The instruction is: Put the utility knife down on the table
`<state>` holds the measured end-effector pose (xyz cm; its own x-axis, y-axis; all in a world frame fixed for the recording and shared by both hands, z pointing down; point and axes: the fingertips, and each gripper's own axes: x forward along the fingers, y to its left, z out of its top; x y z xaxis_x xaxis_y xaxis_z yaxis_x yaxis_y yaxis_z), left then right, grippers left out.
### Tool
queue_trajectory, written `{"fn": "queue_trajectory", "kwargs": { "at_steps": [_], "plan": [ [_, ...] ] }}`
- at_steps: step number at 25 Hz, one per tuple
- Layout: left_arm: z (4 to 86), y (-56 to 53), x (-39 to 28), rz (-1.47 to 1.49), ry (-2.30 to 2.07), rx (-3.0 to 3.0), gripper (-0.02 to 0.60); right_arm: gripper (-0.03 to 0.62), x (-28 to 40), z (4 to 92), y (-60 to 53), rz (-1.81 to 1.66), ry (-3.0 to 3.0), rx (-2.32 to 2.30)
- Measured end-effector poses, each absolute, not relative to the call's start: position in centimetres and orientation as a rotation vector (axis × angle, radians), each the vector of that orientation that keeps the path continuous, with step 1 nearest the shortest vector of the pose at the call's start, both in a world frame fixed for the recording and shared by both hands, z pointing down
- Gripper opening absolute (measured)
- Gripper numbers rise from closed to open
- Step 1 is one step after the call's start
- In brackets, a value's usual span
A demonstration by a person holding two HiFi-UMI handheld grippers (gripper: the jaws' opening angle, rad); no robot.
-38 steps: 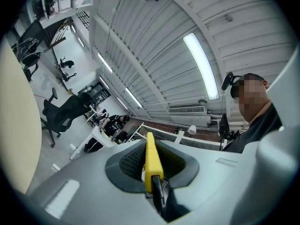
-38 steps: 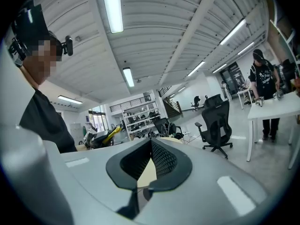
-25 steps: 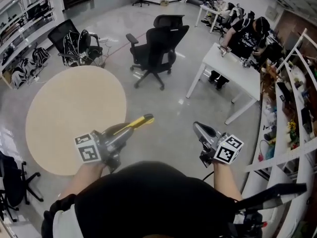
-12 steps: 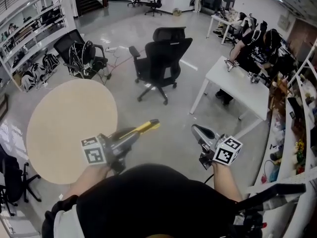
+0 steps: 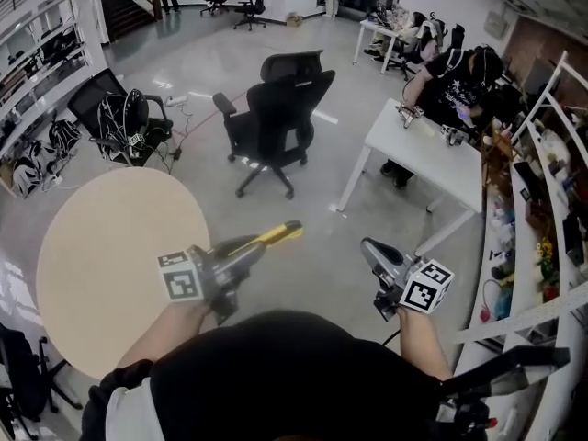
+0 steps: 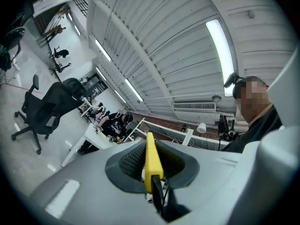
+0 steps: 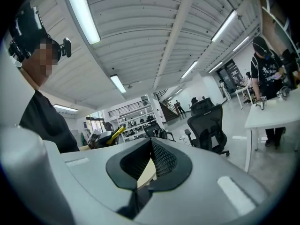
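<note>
In the head view my left gripper (image 5: 241, 252) is shut on a yellow utility knife (image 5: 276, 235), which sticks out forward and to the right over the grey floor. The left gripper view shows the knife (image 6: 150, 161) edge-on, clamped between the dark pads. The round beige table (image 5: 110, 255) lies just left of that gripper, with nothing on its top. My right gripper (image 5: 372, 252) hangs over the floor to the right, shut and empty. From the right gripper view the left gripper with the knife (image 7: 116, 132) appears at the left.
A black office chair (image 5: 276, 118) stands on the floor ahead. A white desk (image 5: 423, 150) with seated people is at the right, with shelving (image 5: 542, 200) along the right edge. Another chair loaded with bags (image 5: 124, 118) stands behind the table.
The head view has swung: the table now sits lower and further left, and the black chair has shifted left. Both grippers travelled along, the knife still held in the left one.
</note>
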<state>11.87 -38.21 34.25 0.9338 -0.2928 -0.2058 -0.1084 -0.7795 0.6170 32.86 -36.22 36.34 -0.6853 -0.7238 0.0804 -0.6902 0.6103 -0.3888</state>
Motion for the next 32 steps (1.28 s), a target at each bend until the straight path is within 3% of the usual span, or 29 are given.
{"fn": "queue_trajectory", "kwargs": {
  "at_steps": [8,22,32],
  "plan": [
    [33.7,-46.7,2.0,-0.428,-0.354,2.494,0.057,0.015,25.7,35.5,-42.8,-0.615,2.837,-1.256],
    [38.1,-58.7,-25.1,-0.4,-0.734,2.476,0.057,0.015,1.4,36.7,-59.9,-0.498,3.058,-0.984],
    [44.1,-65.3,-41.2,-0.367,-0.99,2.356,0.057,0.015,-12.1,39.4,-67.4,-0.425,3.15,-0.857]
  ]
}}
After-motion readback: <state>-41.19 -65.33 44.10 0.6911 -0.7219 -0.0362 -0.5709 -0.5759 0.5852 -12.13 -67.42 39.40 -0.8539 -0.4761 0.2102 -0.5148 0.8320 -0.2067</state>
